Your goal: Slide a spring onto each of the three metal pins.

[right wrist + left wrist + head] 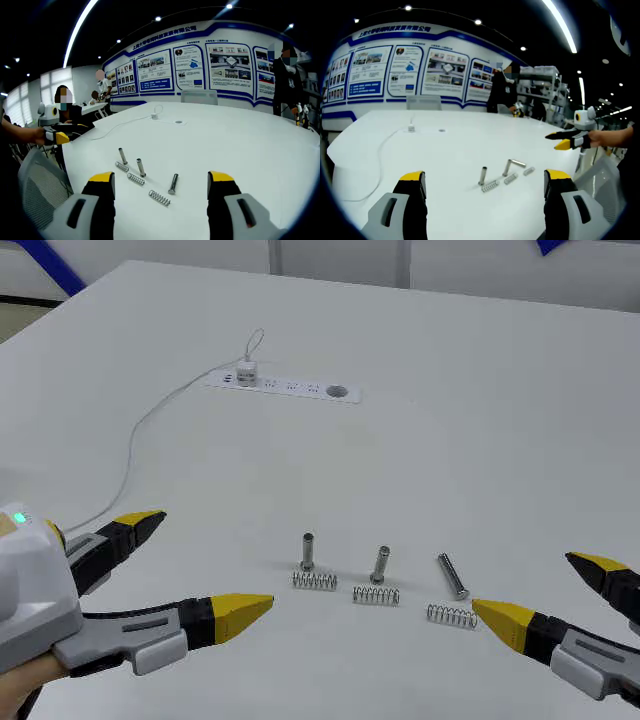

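Steel pins, one lying, by coiled springs; left gripper, right gripper jaws spread.

On counter: 3 metal pins, 3 springs. Also 1 power strip w/ 1 plug & 1 cable. Claws: 2, i.e. left claw, right claw, 2 jaws ea.

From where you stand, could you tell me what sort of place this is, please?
Likely a company showroom or demo hall: blue-trimmed display boards stand behind a large white table, under ceiling strip lights.
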Demonstrator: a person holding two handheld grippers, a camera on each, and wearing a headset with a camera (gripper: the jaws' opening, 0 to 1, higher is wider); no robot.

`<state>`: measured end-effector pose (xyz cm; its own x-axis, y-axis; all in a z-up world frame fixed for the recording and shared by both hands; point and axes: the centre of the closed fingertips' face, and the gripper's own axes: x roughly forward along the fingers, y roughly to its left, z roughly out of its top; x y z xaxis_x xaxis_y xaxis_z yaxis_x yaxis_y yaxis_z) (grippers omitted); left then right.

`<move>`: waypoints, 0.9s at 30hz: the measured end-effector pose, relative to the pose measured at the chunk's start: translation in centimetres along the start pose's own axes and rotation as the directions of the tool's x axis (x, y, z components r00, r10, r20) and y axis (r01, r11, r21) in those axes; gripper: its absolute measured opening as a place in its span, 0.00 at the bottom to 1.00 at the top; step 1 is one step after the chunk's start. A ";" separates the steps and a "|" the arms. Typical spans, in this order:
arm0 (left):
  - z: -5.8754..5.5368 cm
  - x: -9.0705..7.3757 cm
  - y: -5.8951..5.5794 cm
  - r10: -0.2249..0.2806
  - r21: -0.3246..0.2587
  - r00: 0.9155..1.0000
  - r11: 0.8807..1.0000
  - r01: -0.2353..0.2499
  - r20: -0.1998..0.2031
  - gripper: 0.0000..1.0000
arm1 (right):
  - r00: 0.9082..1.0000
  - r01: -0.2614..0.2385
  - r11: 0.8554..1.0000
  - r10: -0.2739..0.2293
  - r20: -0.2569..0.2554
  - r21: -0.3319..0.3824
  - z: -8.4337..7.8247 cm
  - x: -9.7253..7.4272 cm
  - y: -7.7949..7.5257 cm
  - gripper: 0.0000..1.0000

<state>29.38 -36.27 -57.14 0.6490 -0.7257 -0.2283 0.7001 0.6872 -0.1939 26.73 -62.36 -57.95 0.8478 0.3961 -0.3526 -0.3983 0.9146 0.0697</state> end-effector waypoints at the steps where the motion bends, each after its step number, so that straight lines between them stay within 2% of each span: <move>1: 0.0 0.0 0.0 0.001 0.000 1.000 1.000 -0.001 0.000 1.00 | 1.000 -0.001 1.000 0.001 -0.004 -0.002 -0.1 0.0 0.0 0.76; 16: 0.2 0.1 0.2 0.008 0.007 1.000 1.000 -0.008 -0.008 1.00 | 1.000 -0.014 1.000 0.014 -0.013 0.007 -0.2 0.5 0.5 0.76; 27: 0.0 0.5 0.2 0.009 0.004 1.000 1.000 -0.009 -0.014 0.99 | 1.000 -0.001 0.999 0.002 -0.017 0.044 -0.5 0.6 -0.1 0.74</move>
<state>29.79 -36.51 -57.29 0.6509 -0.7191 -0.2434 0.6956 0.6934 -0.1881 27.07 -62.24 -58.60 0.8411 0.3965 -0.3679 -0.3835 0.9168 0.1113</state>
